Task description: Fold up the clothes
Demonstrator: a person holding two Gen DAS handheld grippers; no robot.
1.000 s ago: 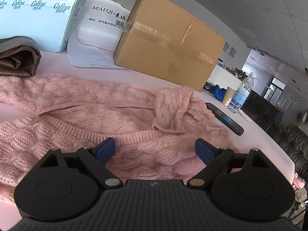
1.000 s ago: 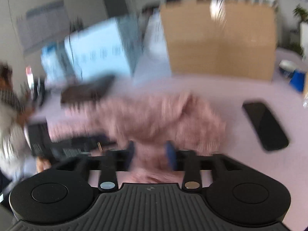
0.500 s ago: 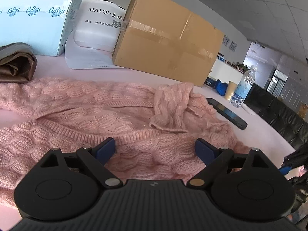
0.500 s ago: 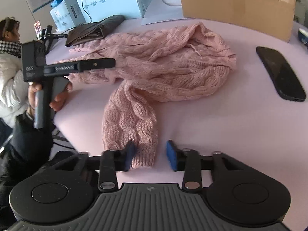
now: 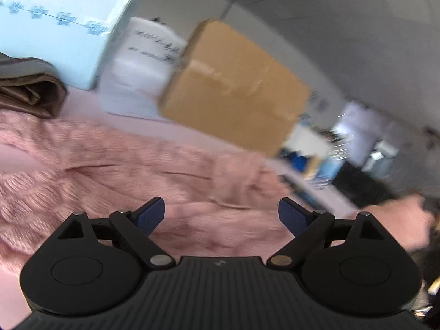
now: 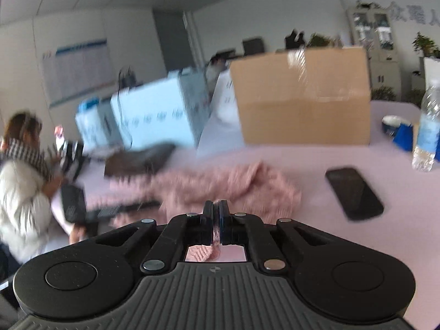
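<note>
The pink cable-knit sweater (image 6: 228,184) lies crumpled on the pink table (image 6: 357,247), near a black phone (image 6: 354,193) and before a cardboard box (image 6: 301,96). The right gripper (image 6: 216,211), angled slightly downward, has its jaws pressed together on a sweater edge — the left gripper (image 5: 221,214) hovers spread wide over the knit, pinching nothing.

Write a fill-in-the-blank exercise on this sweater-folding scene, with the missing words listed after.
1. The right gripper is shut on a strip of the ____ knit sweater.
2. The left gripper hovers over the sweater with its jaws ____.
3. The black phone lies flat on the ____ beside the sweater.

Missing words: pink; open; table
</note>
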